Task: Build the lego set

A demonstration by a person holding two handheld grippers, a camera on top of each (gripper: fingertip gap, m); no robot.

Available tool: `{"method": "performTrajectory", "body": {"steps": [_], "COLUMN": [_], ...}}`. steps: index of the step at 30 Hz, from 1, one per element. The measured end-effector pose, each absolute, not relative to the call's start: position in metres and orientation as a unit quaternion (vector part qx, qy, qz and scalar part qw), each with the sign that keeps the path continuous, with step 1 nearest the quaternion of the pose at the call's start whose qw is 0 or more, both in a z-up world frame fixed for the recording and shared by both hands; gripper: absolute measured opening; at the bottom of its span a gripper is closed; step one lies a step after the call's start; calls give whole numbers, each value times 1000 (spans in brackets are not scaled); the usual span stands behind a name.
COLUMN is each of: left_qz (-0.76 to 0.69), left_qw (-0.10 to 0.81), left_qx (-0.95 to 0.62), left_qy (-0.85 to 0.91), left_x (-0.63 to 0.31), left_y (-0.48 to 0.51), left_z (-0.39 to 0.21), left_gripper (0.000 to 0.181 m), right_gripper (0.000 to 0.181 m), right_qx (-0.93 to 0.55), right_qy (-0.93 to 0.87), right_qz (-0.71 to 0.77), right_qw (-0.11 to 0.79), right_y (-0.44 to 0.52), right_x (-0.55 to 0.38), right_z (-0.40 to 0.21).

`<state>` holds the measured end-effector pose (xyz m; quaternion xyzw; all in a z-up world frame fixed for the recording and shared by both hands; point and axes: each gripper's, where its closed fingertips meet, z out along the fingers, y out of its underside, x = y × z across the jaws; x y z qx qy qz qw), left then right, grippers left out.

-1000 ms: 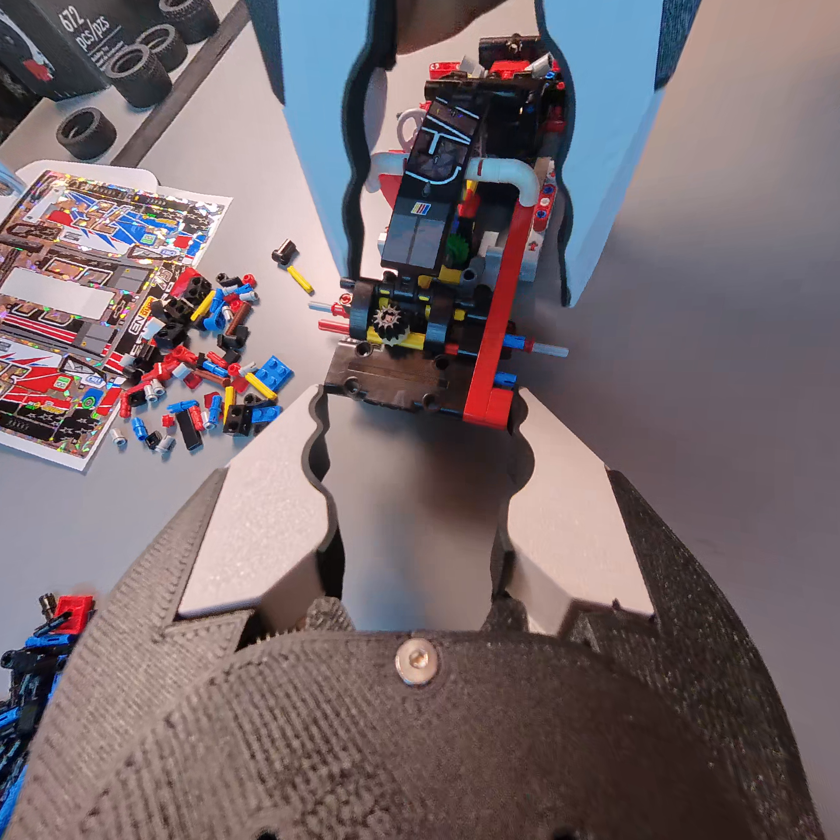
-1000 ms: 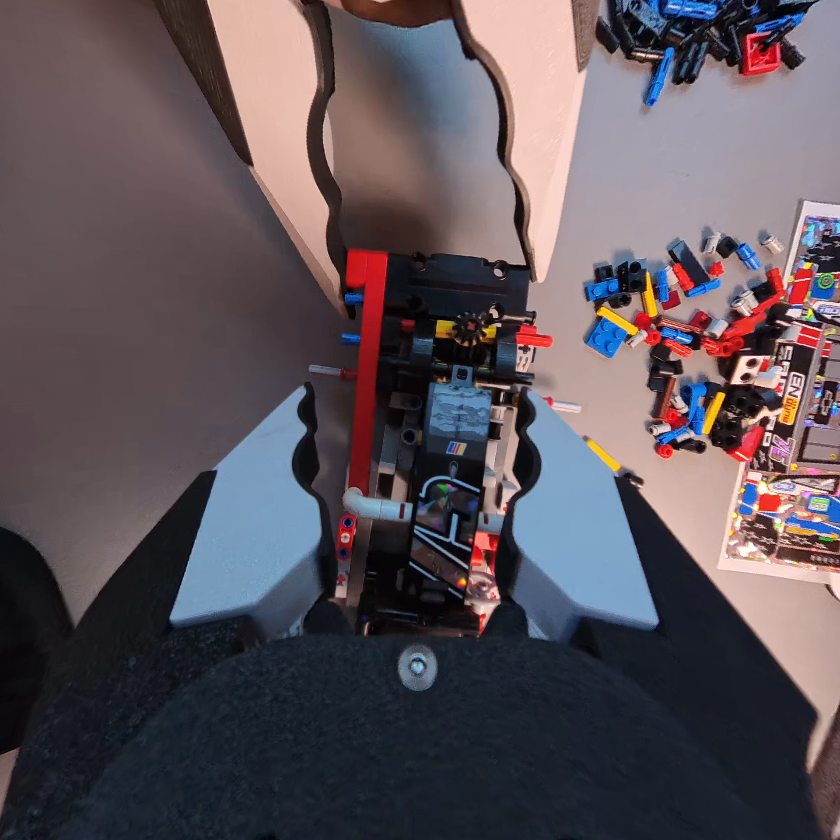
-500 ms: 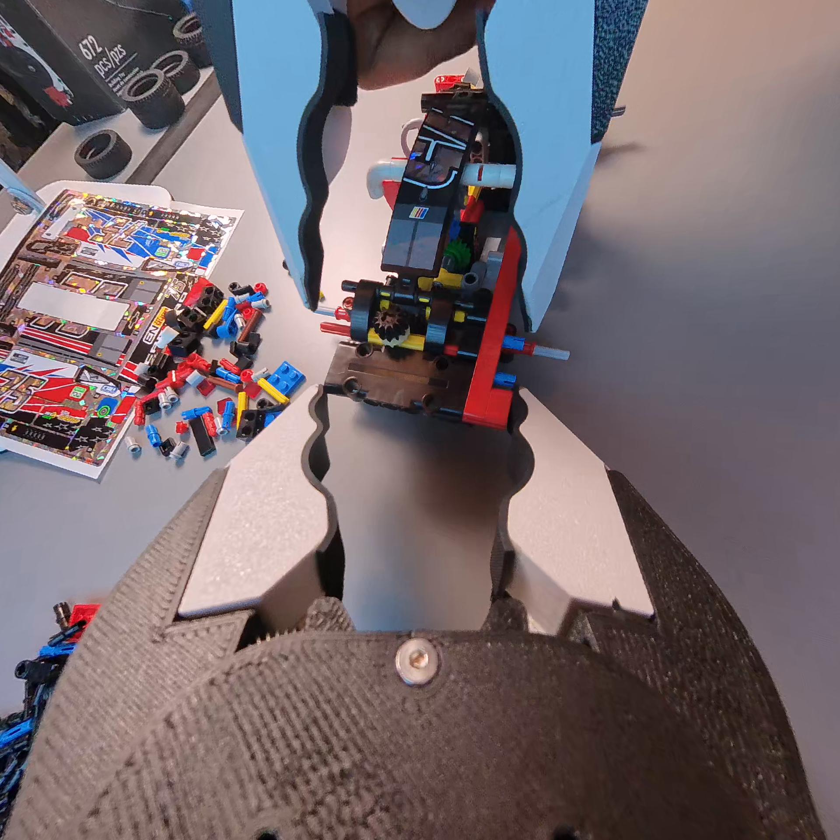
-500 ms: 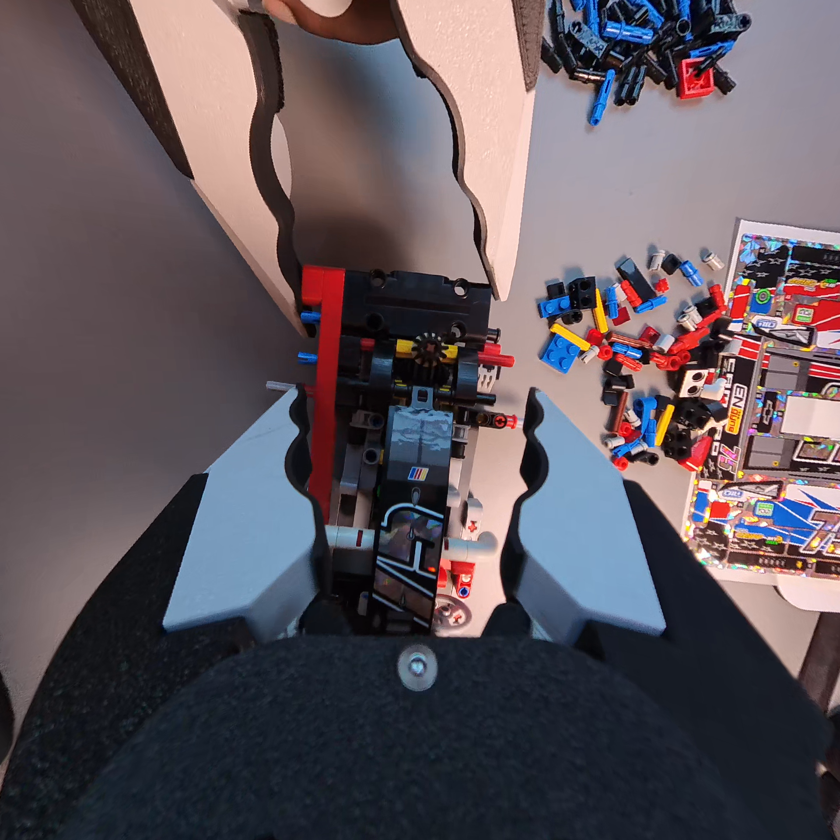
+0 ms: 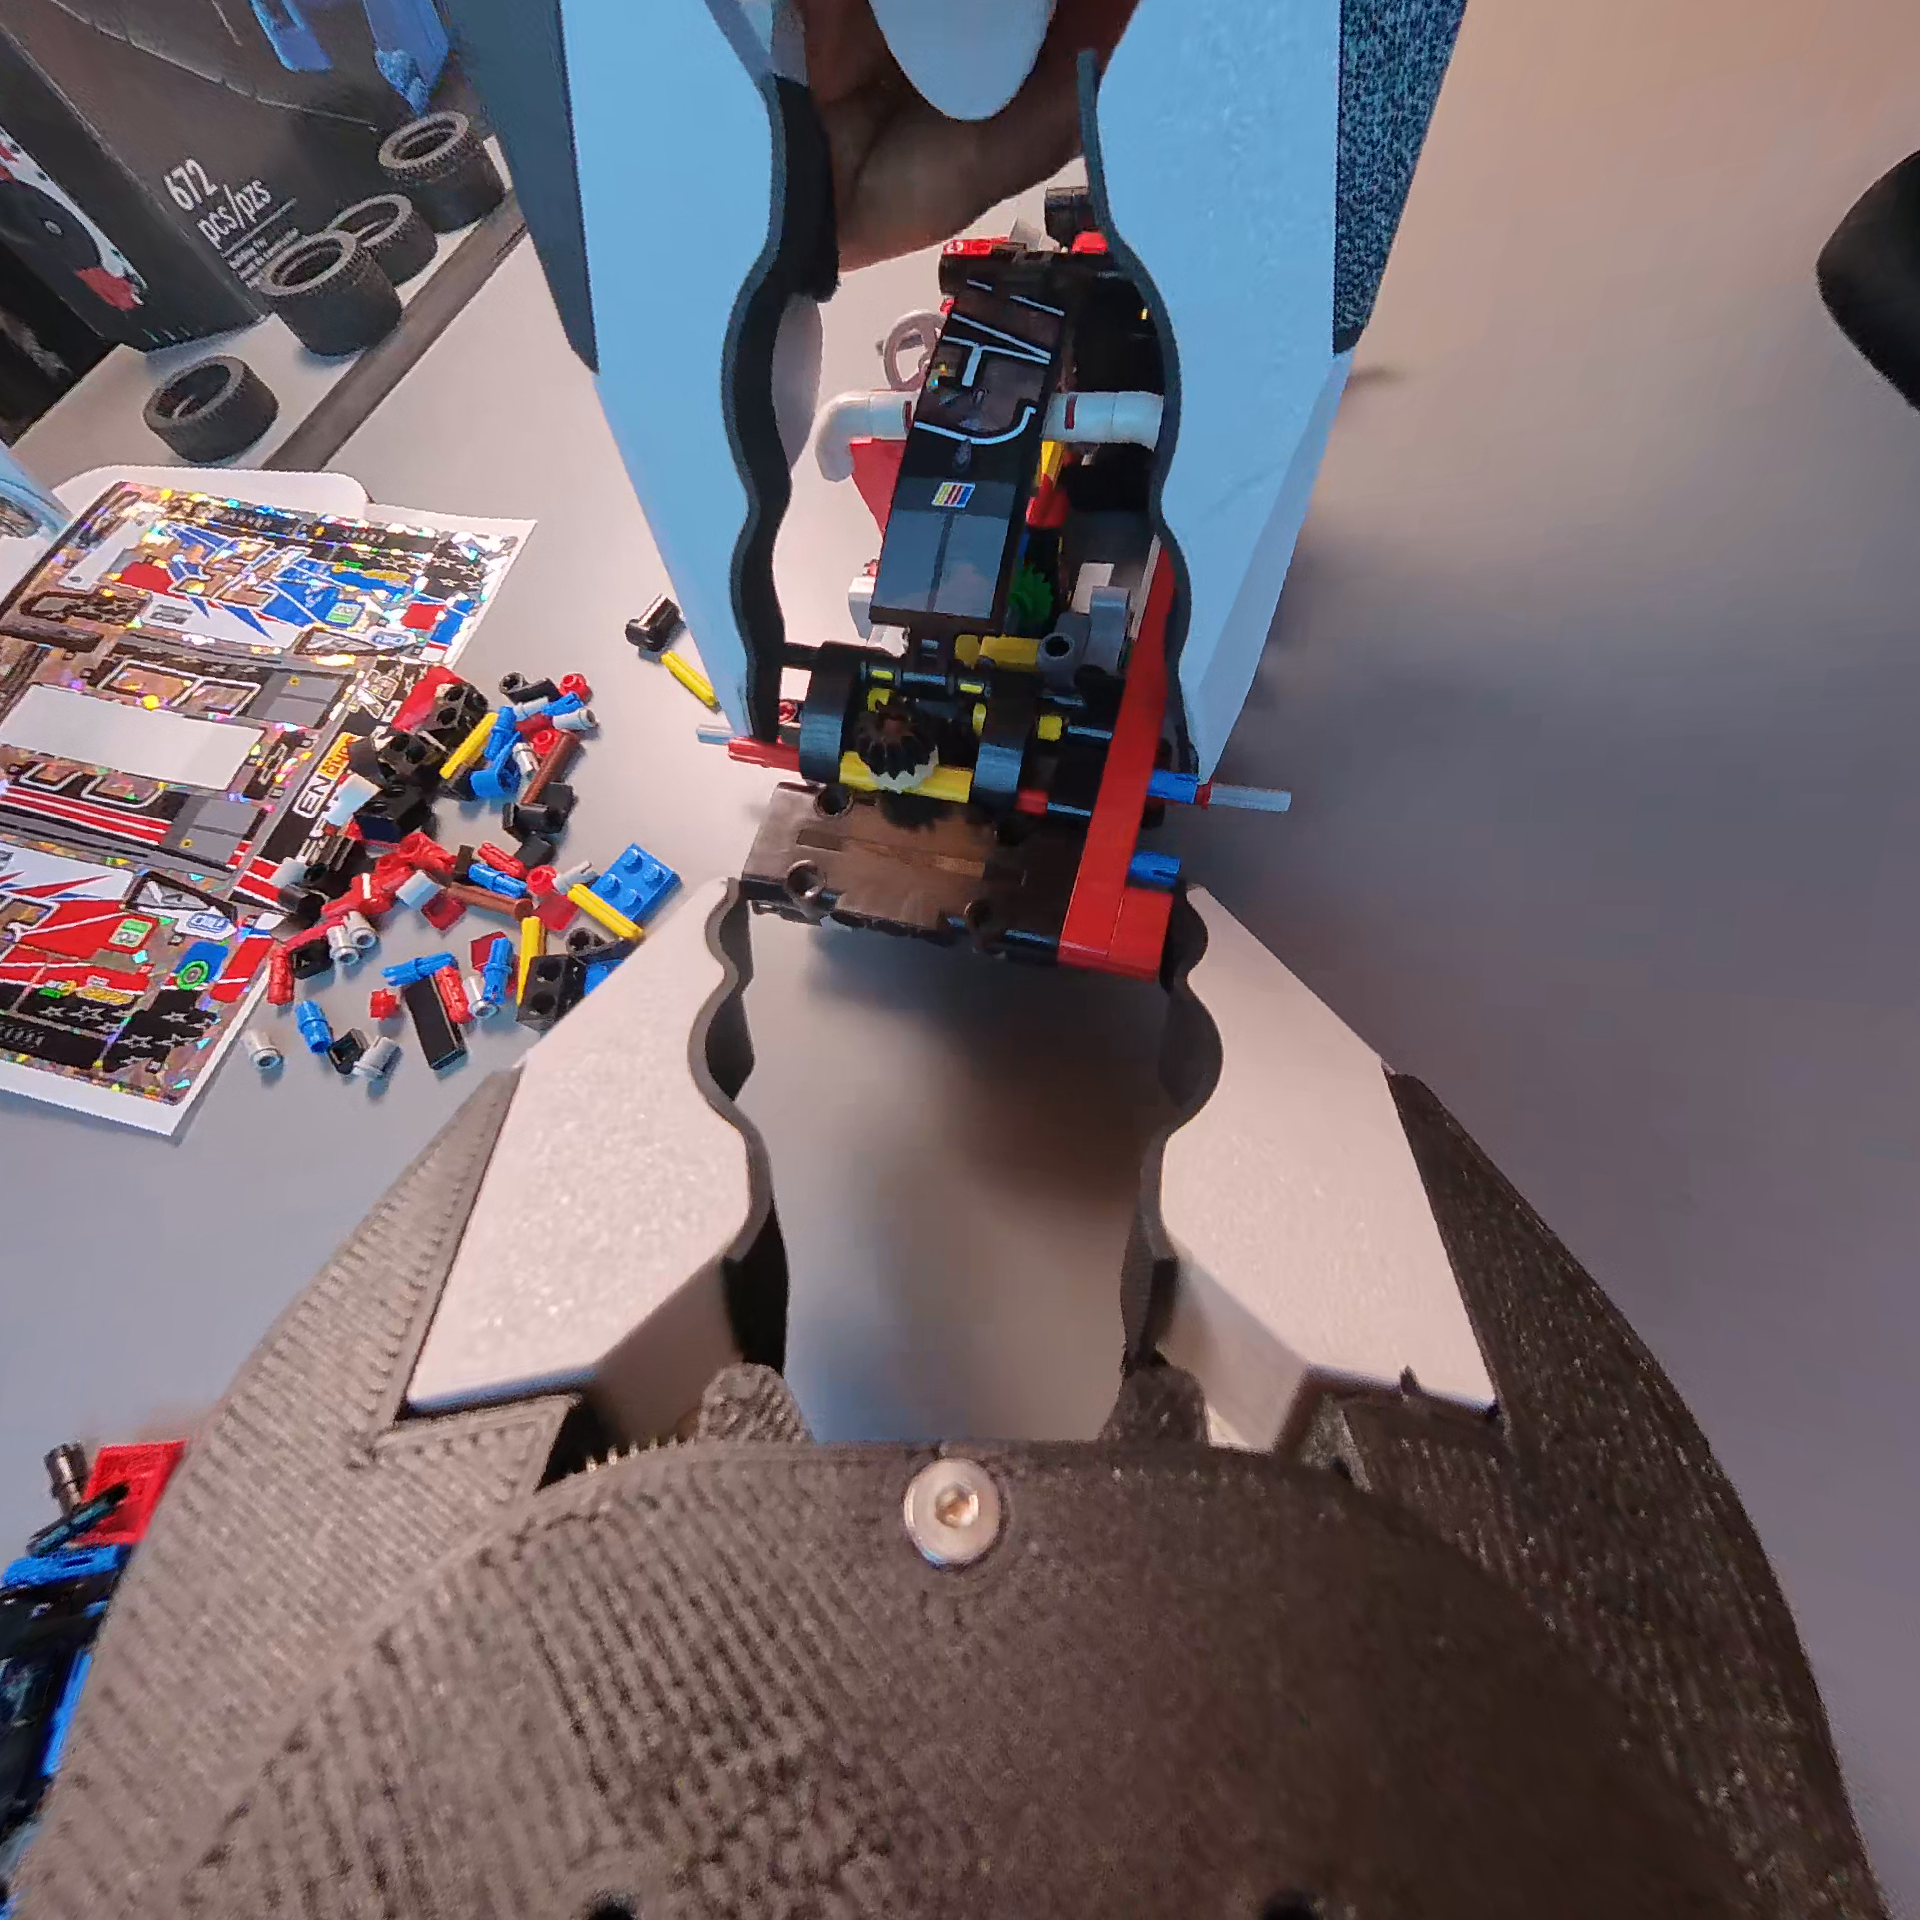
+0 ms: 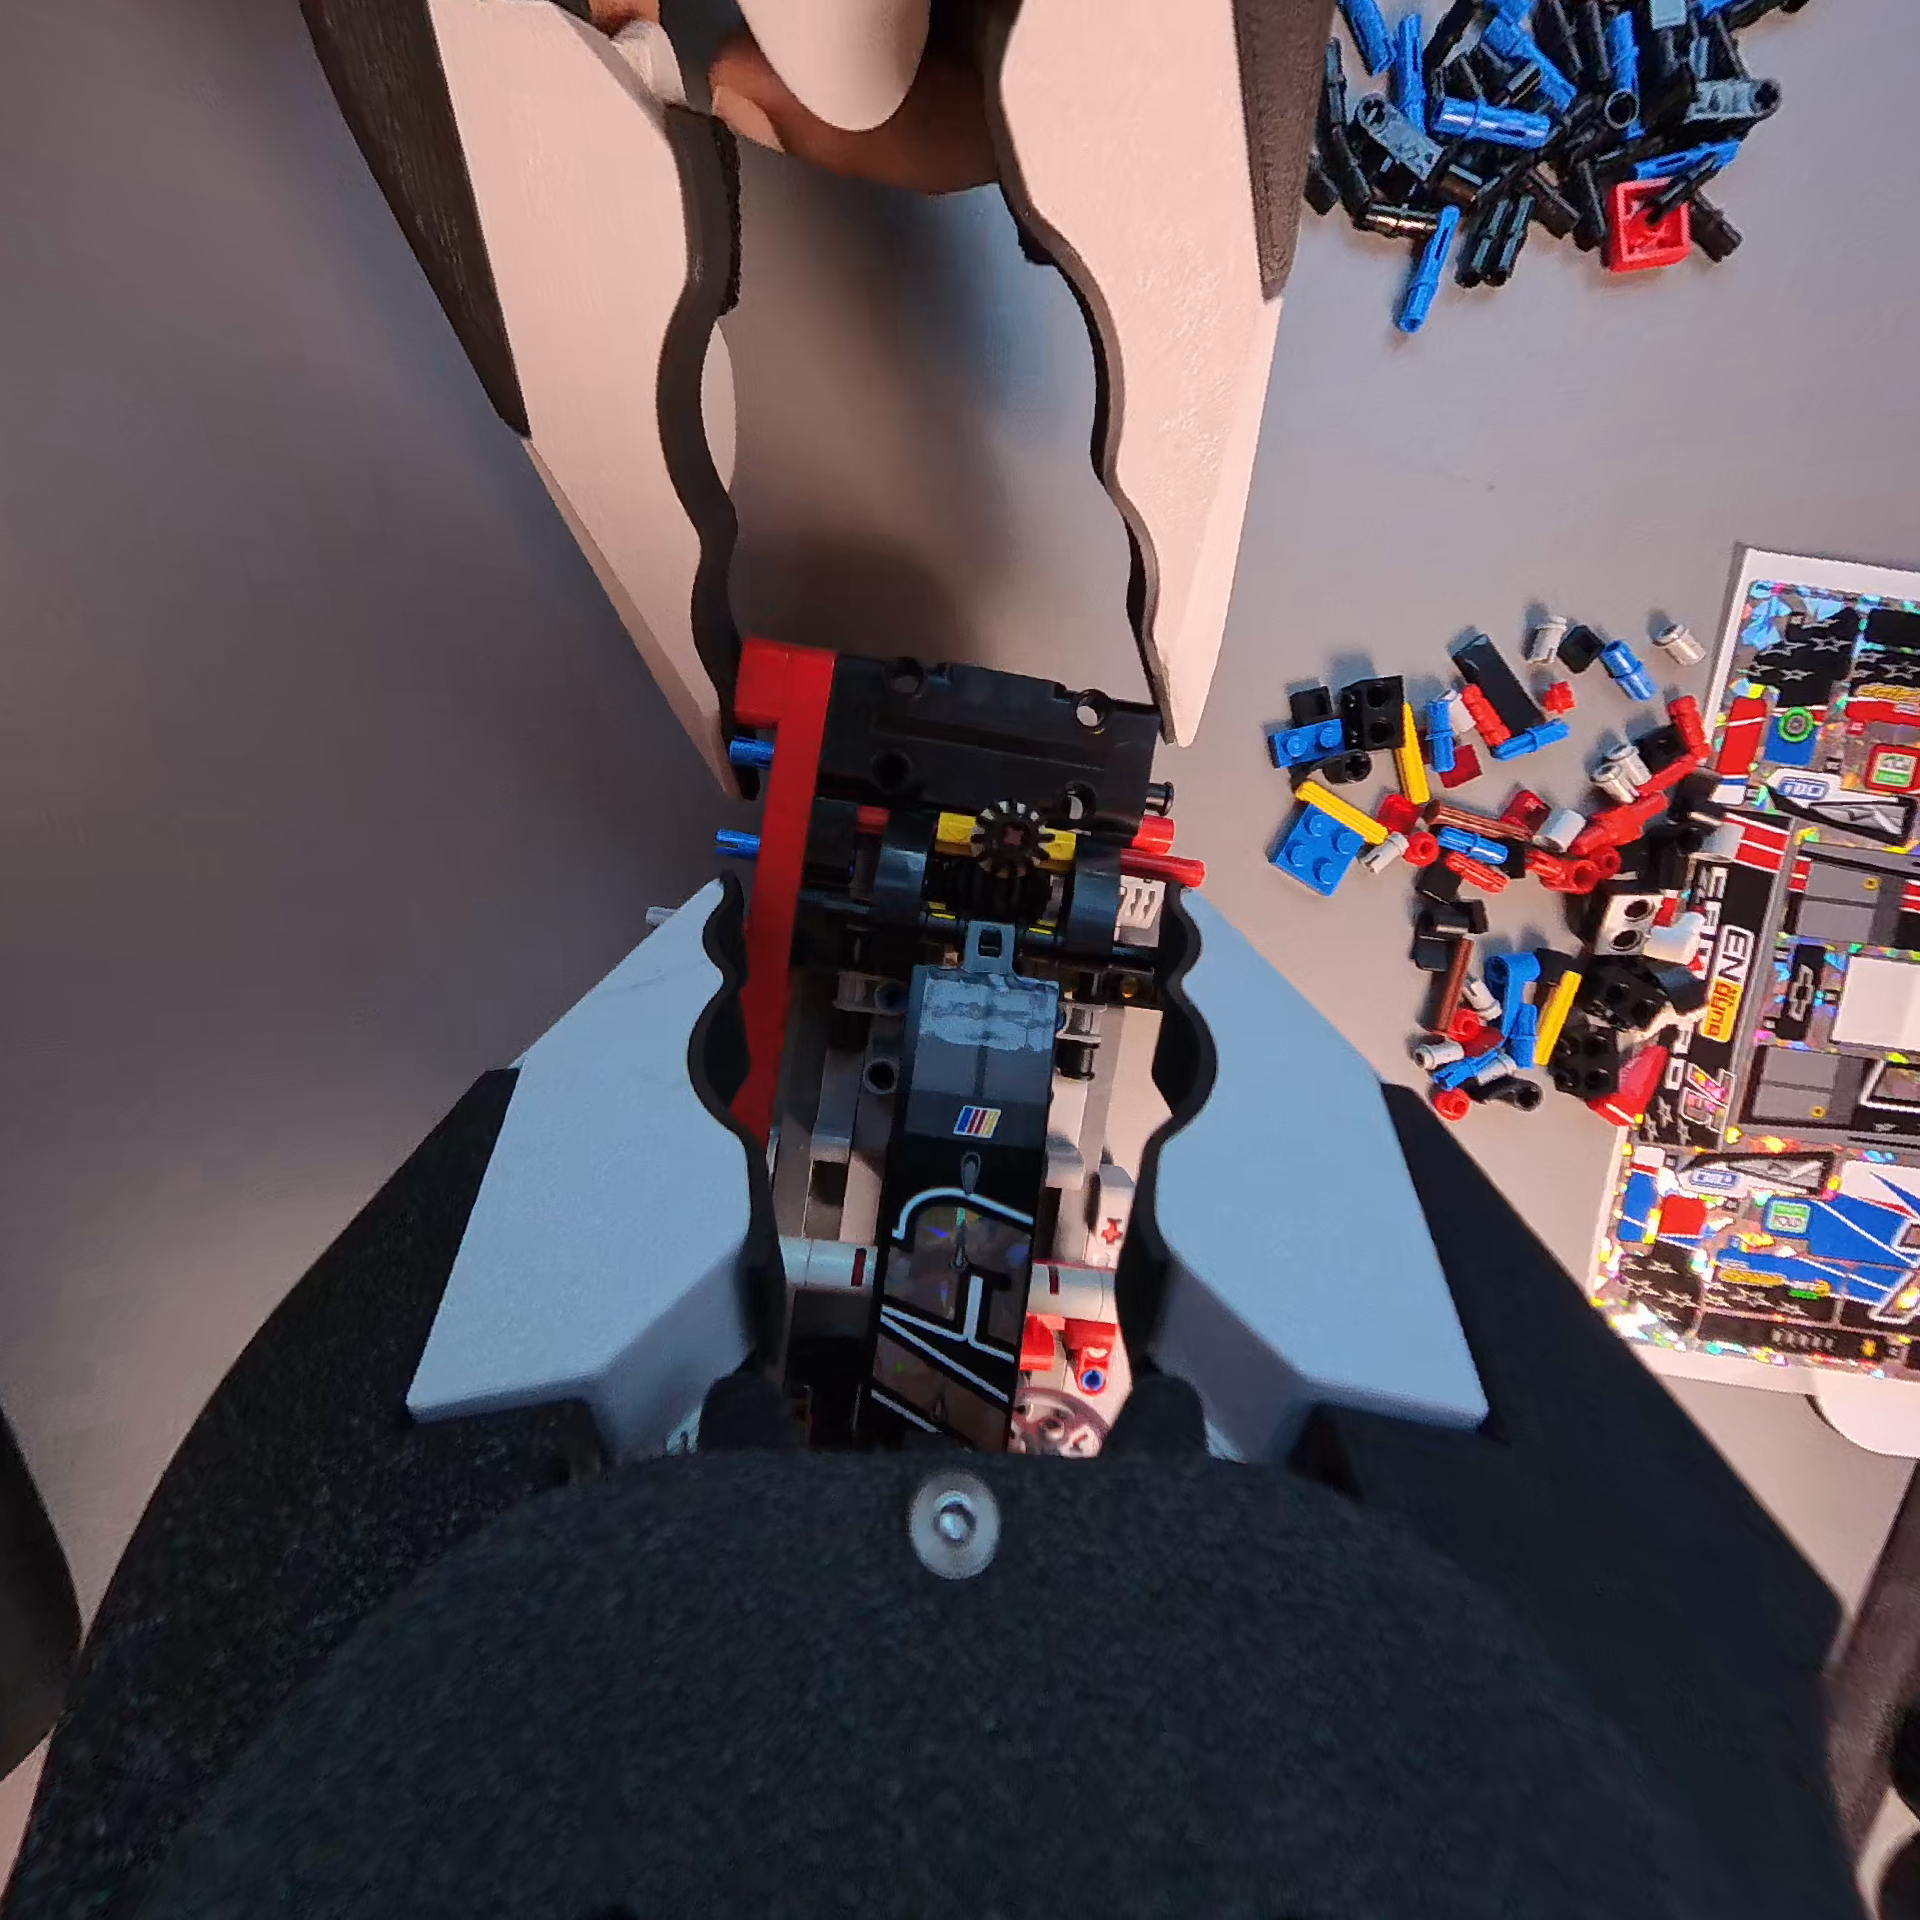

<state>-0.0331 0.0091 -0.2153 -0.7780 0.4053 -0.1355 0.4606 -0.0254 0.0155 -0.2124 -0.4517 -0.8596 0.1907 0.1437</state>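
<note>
The partly built lego car (image 5: 966, 727), black with a red side beam, yellow parts and a small black gear, lies lengthwise between both grippers on the grey table (image 5: 1558, 727). My right gripper (image 6: 951, 925) is shut on the car's middle; its fingers (image 6: 582, 1195) press both sides. It also shows at the top of the left wrist view (image 5: 977, 748). My left gripper (image 5: 956, 914) is open, and its tips flank the car's black end plate (image 5: 914, 873). The left gripper shows at the top of the right wrist view (image 6: 948, 748).
A pile of small loose pieces (image 5: 468, 862) lies left of the car beside a shiny sticker sheet (image 5: 156, 748). Black tyres (image 5: 332, 281) and a dark box (image 5: 156, 156) stand at the far left. A heap of blue and black pins (image 6: 1538, 114) lies near the left gripper. The grippers are tip to tip, or close to it.
My right gripper has slid farther along the car toward the left gripper and its fingers have closed in on the car's sides. The left gripper has stayed at the car's end.
</note>
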Motion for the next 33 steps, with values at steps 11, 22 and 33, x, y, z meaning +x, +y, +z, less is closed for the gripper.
{"method": "performTrajectory", "body": {"steps": [11, 22, 33], "left_qz": [-185, -167, -144], "left_qw": [468, 462, 470], "left_qx": [-776, -778, -762], "left_qy": [381, 391, 421], "left_x": [-36, -39, -36], "left_y": [9, 9, 10], "left_z": [-214, -216, -215], "left_gripper": [78, 79, 80], "right_gripper": [82, 78, 79], "right_qx": [-437, -438, -421], "right_qy": [-874, -876, -883], "right_qz": [146, 135, 150], "right_qw": [155, 151, 141], "right_y": [18, 20, 16], "right_x": [-27, -28, -28], "right_z": [-219, -218, -218]}}
